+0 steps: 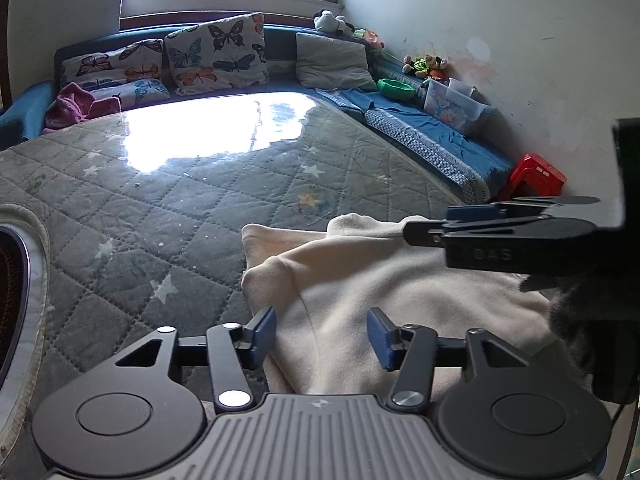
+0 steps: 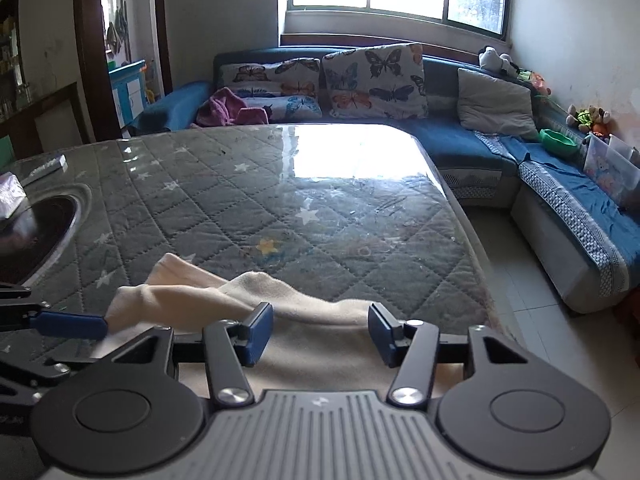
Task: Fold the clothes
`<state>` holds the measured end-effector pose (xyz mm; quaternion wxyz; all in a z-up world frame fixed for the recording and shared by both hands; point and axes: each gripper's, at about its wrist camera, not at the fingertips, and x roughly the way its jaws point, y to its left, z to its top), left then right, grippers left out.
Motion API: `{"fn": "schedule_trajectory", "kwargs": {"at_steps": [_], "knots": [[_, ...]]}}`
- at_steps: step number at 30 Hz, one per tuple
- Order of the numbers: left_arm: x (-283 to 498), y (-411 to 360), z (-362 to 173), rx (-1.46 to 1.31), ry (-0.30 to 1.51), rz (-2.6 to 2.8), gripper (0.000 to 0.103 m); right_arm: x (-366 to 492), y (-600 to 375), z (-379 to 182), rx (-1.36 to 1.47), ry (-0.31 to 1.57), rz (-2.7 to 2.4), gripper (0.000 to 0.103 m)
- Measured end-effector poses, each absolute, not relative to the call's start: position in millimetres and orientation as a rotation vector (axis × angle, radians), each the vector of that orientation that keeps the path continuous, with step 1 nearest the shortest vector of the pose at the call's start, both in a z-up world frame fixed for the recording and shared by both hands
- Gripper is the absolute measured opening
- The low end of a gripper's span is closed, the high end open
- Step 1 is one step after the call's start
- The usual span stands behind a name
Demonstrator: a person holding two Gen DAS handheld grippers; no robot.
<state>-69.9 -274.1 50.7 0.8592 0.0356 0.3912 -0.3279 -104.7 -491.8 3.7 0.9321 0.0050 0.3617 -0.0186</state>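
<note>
A cream fleece garment (image 1: 360, 280) lies partly folded on the near part of the quilted grey table top (image 1: 180, 184). My left gripper (image 1: 322, 336) is open, its blue pads to either side of the cloth's near left part. My right gripper (image 2: 320, 334) is open over the garment (image 2: 304, 344) near its far edge. The right gripper also shows in the left wrist view (image 1: 440, 220), side-on at the cloth's far right corner. A left fingertip (image 2: 68, 325) shows in the right wrist view beside the folded sleeve (image 2: 168, 292).
A round inset hotplate (image 2: 36, 224) sits at the table's left. A blue corner sofa (image 1: 420, 120) with butterfly cushions (image 1: 216, 52), a purple cloth (image 1: 76, 106), toys, a clear box (image 1: 452, 106) and a green bowl (image 1: 396, 89) wraps the far side. A red stool (image 1: 536, 176) stands at right.
</note>
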Motion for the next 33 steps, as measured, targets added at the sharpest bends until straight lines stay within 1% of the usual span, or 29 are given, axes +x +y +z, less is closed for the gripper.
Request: {"fn": "schedule_trajectory", "kwargs": {"at_steps": [2,4,5,7,8,9,10,12,15,21,33], "knots": [[-72.6,-272.5,51.5,0.082,0.818,-0.684,0.063,-113.5,-490.7,5.5,0.005,0.731,-0.05,0.063],[-75.5,-270.7,52.5,0.089,0.813,-0.678,0.071,-122.1,-489.7,6.7,0.008,0.723,-0.063,0.069],[-77.0,-269.7,52.9,0.092,0.81,-0.675,0.073,-126.7,-489.3,7.0,0.012,0.717,-0.072,0.071],[-80.1,-267.3,53.1,0.098,0.805,-0.672,0.083,-135.4,-488.1,7.6,0.021,0.708,-0.084,0.077],[-81.8,-266.0,52.7,0.099,0.803,-0.671,0.086,-139.9,-487.3,7.9,0.025,0.702,-0.089,0.079],[-83.9,-264.5,52.2,0.103,0.799,-0.666,0.092,-143.9,-486.4,8.2,0.025,0.697,-0.095,0.084],[-85.9,-263.2,51.8,0.106,0.795,-0.659,0.094,-147.1,-485.3,8.4,0.023,0.694,-0.099,0.086],[-89.6,-260.6,51.6,0.112,0.791,-0.654,0.096,-154.3,-482.7,8.9,0.023,0.685,-0.108,0.087],[-93.8,-255.6,52.3,0.106,0.789,-0.652,0.102,-165.7,-479.2,10.1,0.033,0.667,-0.118,0.093],[-103.1,-249.6,51.5,0.126,0.781,-0.641,0.103,-183.1,-469.0,10.4,0.027,0.635,-0.149,0.103],[-118.6,-236.6,49.1,0.124,0.78,-0.61,0.103,-213.5,-459.1,12.4,0.052,0.596,-0.231,0.103]]}}
